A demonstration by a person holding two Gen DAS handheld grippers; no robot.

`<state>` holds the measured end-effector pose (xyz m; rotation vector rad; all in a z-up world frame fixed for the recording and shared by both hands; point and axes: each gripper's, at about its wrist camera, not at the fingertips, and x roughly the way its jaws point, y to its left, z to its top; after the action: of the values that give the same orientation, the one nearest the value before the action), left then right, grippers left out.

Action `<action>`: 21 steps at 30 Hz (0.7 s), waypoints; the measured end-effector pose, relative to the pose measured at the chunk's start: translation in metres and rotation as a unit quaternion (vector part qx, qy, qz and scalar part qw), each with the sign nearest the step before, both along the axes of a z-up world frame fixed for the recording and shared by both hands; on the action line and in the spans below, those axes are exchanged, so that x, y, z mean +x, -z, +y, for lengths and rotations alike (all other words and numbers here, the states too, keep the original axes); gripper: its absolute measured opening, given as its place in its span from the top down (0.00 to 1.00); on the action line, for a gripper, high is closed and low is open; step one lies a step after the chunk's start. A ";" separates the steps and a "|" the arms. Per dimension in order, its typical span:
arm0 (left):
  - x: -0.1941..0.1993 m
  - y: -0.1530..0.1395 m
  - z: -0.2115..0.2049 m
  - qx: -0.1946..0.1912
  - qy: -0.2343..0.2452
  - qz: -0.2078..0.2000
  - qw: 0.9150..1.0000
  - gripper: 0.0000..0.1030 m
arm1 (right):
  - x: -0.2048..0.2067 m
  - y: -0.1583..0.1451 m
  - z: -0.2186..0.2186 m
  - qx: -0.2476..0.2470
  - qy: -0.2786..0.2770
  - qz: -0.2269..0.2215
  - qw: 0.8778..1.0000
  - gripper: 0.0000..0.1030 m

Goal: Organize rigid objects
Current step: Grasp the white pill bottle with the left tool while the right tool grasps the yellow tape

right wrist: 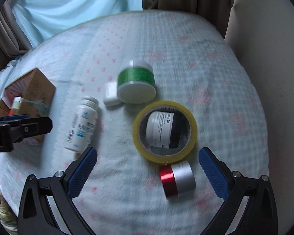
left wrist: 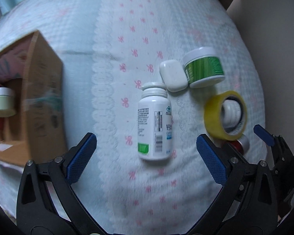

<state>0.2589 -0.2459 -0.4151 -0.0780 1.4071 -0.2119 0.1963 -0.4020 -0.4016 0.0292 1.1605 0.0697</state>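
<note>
A white pill bottle (left wrist: pixel 155 124) lies on its side on the quilted bed cover, between my left gripper's (left wrist: pixel 146 157) open fingers; it also shows in the right wrist view (right wrist: pixel 82 126). Behind it lie a small white case (left wrist: pixel 172 75) and a green-labelled jar (left wrist: pixel 203 67). A yellow tape roll (right wrist: pixel 164 131) leans over a black-and-white jar (right wrist: pixel 163 130). A red and silver can (right wrist: pixel 177 178) lies between my right gripper's (right wrist: pixel 148 171) open, empty fingers.
An open cardboard box (left wrist: pixel 39 98) stands at the left and holds a pale green jar (left wrist: pixel 3 101) and something red. The bed's edge curves along the right, with a beige wall and curtains beyond.
</note>
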 end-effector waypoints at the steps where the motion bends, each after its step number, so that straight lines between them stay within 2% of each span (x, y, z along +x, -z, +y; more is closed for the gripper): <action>1: 0.005 0.011 -0.003 0.003 0.004 0.007 1.000 0.04 | 0.005 0.010 -0.001 -0.002 0.000 0.006 1.000 0.00; 6: 0.019 0.047 -0.012 0.004 0.009 0.028 1.000 0.11 | 0.024 0.041 -0.006 -0.032 0.009 0.013 0.999 0.00; 8: 0.022 0.057 -0.015 0.007 0.011 0.036 0.999 0.18 | 0.032 0.047 -0.010 -0.026 0.007 0.021 0.999 0.00; 12: 0.025 0.066 -0.023 0.017 0.020 0.034 0.999 0.21 | 0.042 0.057 -0.015 -0.023 0.005 0.027 0.999 0.00; 13: 0.026 0.067 -0.026 0.020 0.023 0.030 0.999 0.26 | 0.044 0.059 -0.015 -0.020 0.002 0.027 0.999 0.00; 14: 0.025 0.066 -0.027 0.026 0.026 0.023 0.999 0.38 | 0.045 0.060 -0.014 -0.018 -0.002 0.028 0.999 0.00; 15: 0.025 0.065 -0.030 0.031 0.029 0.018 0.999 0.42 | 0.045 0.062 -0.013 -0.017 -0.004 0.027 0.999 0.00; 16: 0.025 0.063 -0.031 0.021 0.034 0.015 0.999 0.53 | 0.045 0.062 -0.013 -0.019 -0.005 0.027 0.999 0.01; 18: 0.024 0.061 -0.034 0.022 0.037 0.012 0.999 0.54 | 0.045 0.063 -0.011 -0.032 -0.006 0.026 0.999 0.05; 21: 0.024 0.060 -0.035 0.021 0.037 0.007 0.999 0.54 | 0.045 0.063 -0.010 -0.034 -0.004 0.028 0.999 0.05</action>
<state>0.2824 -0.2812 -0.4751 0.0068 1.4282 -0.2425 0.2415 -0.4121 -0.4647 -0.0337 1.2182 0.0368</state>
